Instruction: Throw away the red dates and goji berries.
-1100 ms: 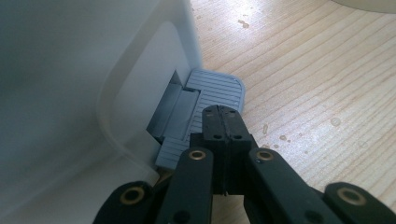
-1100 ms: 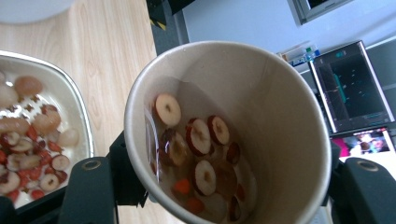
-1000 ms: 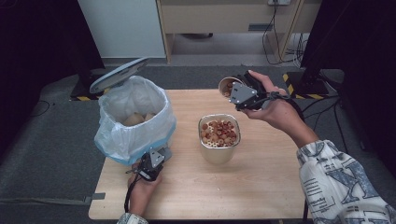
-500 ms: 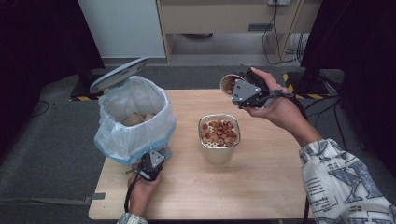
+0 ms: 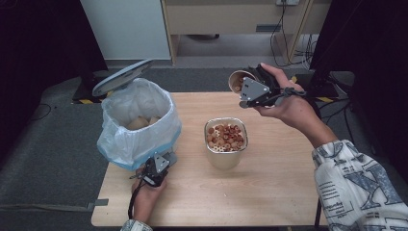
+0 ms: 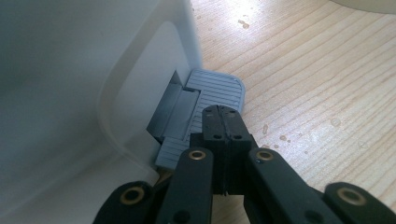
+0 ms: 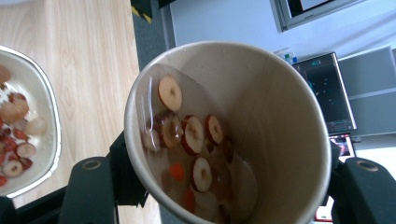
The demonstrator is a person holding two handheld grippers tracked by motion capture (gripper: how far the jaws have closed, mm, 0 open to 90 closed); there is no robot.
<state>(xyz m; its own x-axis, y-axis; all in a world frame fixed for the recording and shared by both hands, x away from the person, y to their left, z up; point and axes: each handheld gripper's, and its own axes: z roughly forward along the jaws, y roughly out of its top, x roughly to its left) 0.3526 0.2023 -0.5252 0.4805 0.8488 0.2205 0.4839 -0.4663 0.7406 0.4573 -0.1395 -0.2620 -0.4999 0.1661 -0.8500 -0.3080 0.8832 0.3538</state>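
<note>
The left gripper (image 6: 223,122), jaws pressed together with nothing between, bears on the grey pedal (image 6: 205,100) of the one bag-lined bin (image 5: 139,122), whose lid (image 5: 122,77) stands open beyond it. One metal bowl (image 5: 226,139) of sliced fruit sits between the grippers. The right gripper (image 5: 245,91) clamps one paper cup (image 7: 229,135), tilted, wet slices inside; liquid may spill onto the table (image 5: 274,187) if it tips short of the bin, or the lid may drop if the pedal slips.
</note>
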